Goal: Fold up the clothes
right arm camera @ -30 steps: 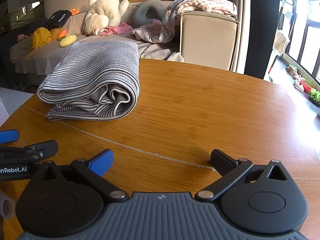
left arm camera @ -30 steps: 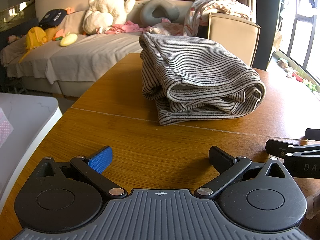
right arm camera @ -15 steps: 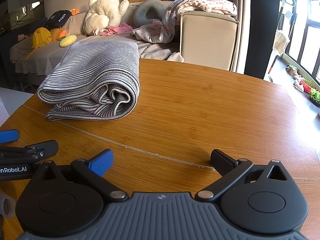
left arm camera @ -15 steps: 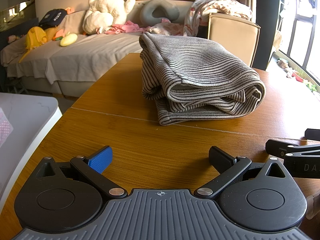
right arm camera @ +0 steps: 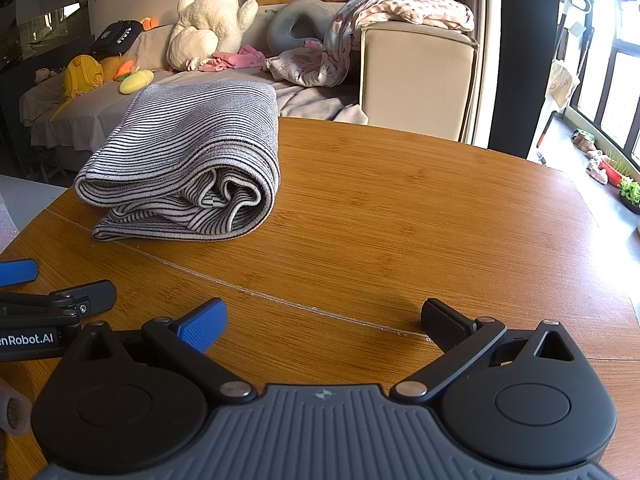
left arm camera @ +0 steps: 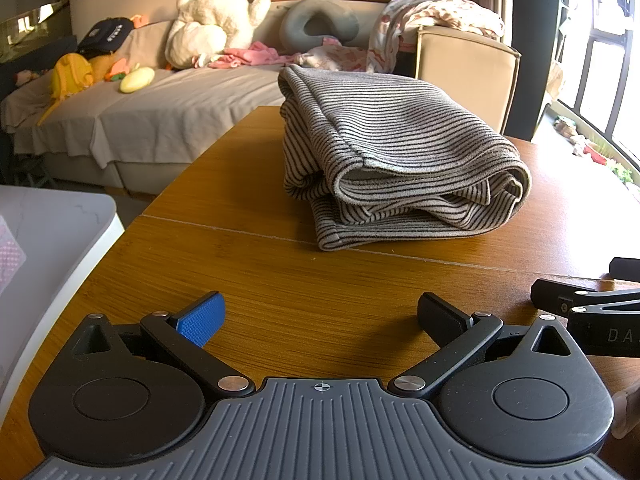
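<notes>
Striped knit garment (left arm camera: pixel 400 168) folded near table's (left arm camera: pixel 260 280) far-left edge; soft, limp, best gripped at hems; left gripper (left arm camera: pixel 320 316) and right gripper (right arm camera: pixel 324 318) held wide open, empty.

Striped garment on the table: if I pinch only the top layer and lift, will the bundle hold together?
Probably not: the striped garment looks soft, its layers loosely rolled, so it would likely unfold and droop. Pushed along the wooden table, it may bunch rather than slide.
</notes>
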